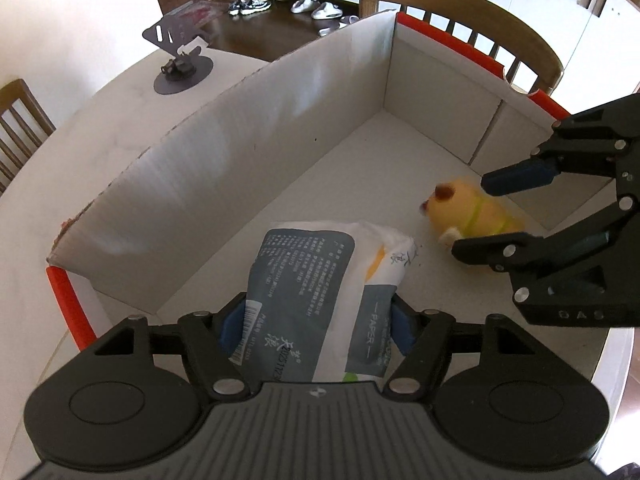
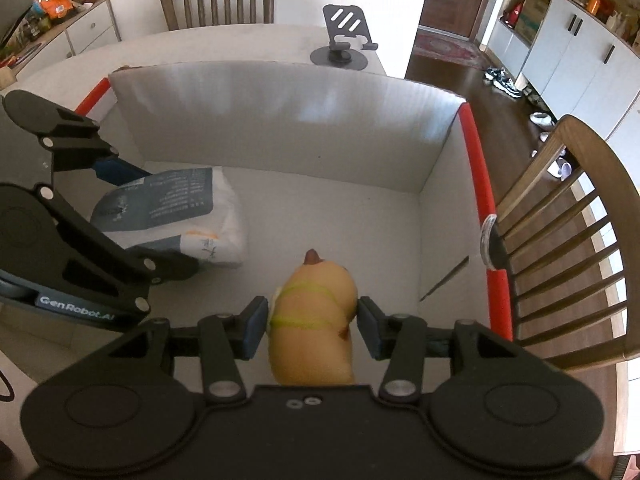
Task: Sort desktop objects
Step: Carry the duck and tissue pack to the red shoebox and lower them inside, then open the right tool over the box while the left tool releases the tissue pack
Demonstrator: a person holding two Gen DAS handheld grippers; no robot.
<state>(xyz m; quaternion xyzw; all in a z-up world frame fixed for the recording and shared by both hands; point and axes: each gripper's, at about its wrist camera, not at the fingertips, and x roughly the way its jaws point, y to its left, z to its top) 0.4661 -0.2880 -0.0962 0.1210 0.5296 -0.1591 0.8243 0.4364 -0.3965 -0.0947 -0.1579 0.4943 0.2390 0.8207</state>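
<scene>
Tissue pack: soft, light, crinkly film; clamped at its near end in left gripper, far end on box floor; best held mid-body. Plush toy: squashy, light; lies between the parted pads of right gripper, released or nearly so.
</scene>
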